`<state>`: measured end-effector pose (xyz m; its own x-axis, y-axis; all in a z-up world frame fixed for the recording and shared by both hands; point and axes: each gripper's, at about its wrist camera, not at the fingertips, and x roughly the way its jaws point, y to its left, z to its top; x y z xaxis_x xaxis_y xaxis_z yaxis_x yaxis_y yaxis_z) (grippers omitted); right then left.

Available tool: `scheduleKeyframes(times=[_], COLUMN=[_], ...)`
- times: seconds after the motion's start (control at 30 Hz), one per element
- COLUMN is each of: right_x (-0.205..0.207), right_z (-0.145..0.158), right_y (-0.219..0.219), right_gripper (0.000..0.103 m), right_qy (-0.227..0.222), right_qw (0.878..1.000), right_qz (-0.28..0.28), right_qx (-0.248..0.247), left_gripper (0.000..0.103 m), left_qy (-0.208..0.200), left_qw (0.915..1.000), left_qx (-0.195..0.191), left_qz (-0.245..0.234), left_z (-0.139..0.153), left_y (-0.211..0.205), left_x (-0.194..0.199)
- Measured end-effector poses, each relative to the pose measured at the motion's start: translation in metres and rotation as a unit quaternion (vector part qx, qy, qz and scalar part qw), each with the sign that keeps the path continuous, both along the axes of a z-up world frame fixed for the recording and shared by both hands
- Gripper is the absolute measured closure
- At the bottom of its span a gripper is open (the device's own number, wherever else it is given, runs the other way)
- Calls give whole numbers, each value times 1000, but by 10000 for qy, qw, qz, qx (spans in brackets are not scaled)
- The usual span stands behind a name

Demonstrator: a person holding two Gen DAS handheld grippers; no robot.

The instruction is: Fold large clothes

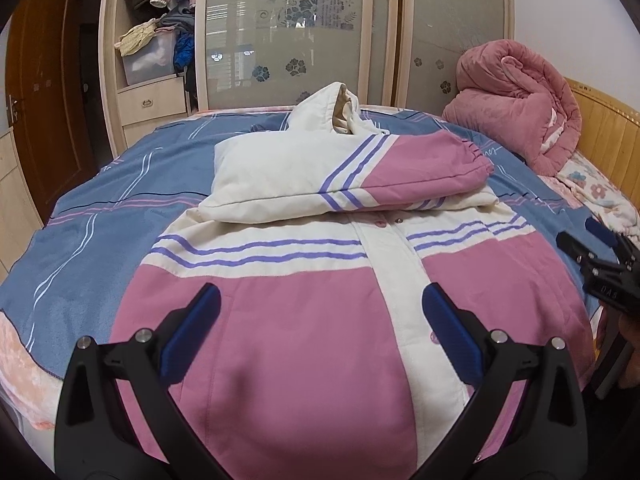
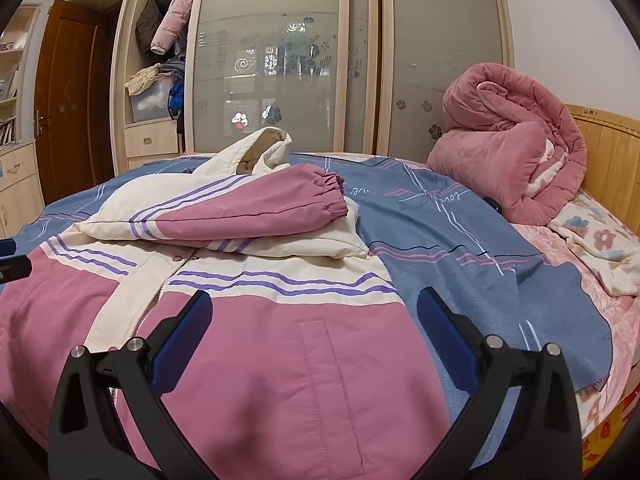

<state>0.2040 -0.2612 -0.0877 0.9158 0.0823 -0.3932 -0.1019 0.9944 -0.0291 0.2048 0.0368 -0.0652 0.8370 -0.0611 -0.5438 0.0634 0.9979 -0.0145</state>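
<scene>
A large pink and cream hooded jacket (image 1: 304,320) with purple stripes lies front-up on the bed; it also fills the right wrist view (image 2: 248,360). Both sleeves (image 1: 360,172) are folded across its chest, one over the other, with an elastic pink cuff (image 2: 332,192) at the right. The hood (image 1: 340,112) stands up at the far end. My left gripper (image 1: 320,300) is open and empty, just above the jacket's lower front. My right gripper (image 2: 314,304) is open and empty above the jacket's lower right panel; it also shows at the right edge of the left wrist view (image 1: 600,256).
A blue patterned blanket (image 2: 460,240) covers the bed. A rolled pink quilt (image 2: 508,140) sits at the far right by the wooden headboard (image 2: 608,152). A floral sheet (image 2: 600,244) lies beside it. A wardrobe with glass sliding doors (image 2: 280,60) stands behind the bed.
</scene>
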Motion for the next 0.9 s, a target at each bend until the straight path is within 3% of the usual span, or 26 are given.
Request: scheduleKeyframes(times=[0.13,0.27,0.4,0.5,0.6,0.73,0.9], right_x=[3,15,40,76,127,222,355], right_z=[0,1,15,36,68,108,119], right_y=[2,3,18,37,59,91,116], right_gripper=[1,1,15,24,24,24,24], right_qy=[-66,212,558,820,1019,1319,1997], right_qw=[9999,9990,9979,9962,9938,9898,9794], right_qz=[-59,-53,122,276,435,537,256], right_qx=[140,397,306,127,128,61,133], left_gripper=[2,2,2,2,2,2,2], left_qy=[-89,-280,-379,-422,-436,-340,-503], left_qw=[10000,9994,9983,9971,9958,9960,9968], left_qx=[-19,-30,-129,60,82,-342,-275], left_qz=[41,213,426,628,799,754,554], left_z=[5,12,17,17,15,13,16], left_y=[-3,0,8,11,19,30,25], left_x=[10,22,41,59,76,92,96])
